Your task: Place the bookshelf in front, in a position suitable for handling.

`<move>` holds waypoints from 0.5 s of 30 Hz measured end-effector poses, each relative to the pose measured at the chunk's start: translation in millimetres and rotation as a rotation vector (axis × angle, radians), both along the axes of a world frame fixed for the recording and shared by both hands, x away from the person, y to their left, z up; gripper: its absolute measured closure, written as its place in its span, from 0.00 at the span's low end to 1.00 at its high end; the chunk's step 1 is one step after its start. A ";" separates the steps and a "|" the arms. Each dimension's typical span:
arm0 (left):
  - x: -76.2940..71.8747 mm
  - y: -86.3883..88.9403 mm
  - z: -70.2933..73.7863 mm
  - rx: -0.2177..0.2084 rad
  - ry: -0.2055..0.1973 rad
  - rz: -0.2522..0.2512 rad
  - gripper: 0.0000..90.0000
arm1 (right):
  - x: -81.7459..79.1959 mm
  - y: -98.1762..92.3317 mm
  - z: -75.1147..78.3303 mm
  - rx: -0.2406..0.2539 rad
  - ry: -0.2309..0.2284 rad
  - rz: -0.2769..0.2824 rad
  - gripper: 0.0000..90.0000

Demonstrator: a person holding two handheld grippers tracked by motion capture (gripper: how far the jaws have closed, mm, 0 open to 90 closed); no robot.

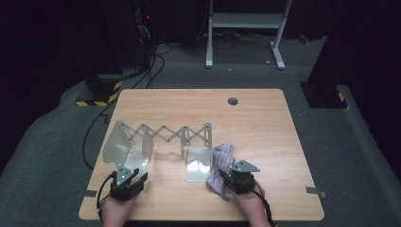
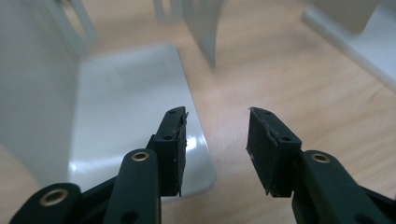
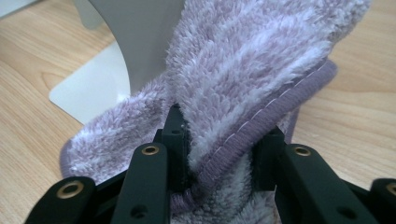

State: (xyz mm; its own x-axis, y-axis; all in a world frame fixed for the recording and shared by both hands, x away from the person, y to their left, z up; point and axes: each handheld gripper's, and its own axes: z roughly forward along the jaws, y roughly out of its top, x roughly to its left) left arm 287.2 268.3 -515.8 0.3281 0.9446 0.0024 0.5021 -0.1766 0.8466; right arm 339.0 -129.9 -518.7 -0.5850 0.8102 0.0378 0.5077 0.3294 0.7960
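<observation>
Where the wooden table (image 1: 255, 118) meets the person's edge, two hand-held grippers are at work.

Item 1: right gripper (image 3: 219, 154), seen from the high view at the near right of the table (image 1: 236, 182). Its jaws are clamped on a fold of a striped lilac-and-white terry cloth (image 3: 243, 70), the purple hem passing between the pads.

Item 2: terry cloth, high view (image 1: 221, 165). It lies bunched on the table, touching the right-hand upright panel of the rack and draped against that panel's base plate.

Item 3: white folding rack (image 1: 170, 135) with a scissor-lattice back and upright panels on flat base plates, standing across the near middle of the table.

Item 4: left gripper (image 2: 215, 144), at the near left (image 1: 126, 182). Its jaws stand apart with nothing between them, one pad over the corner of the rack's left base plate (image 2: 130, 112), the other over bare wood.
</observation>
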 end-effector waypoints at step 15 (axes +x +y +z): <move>5.1 -1.4 -6.0 -0.003 -0.004 -0.049 0.59 | -16.0 6.7 29.7 0.150 -0.095 0.033 0.73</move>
State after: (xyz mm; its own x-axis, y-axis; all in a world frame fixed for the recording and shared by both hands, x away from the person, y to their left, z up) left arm 292.2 266.8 -521.7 0.3738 0.9275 0.0011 0.4893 -0.1982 0.8493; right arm 323.0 -123.2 -488.9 -0.6176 0.7801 0.0998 0.4186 0.2187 0.8814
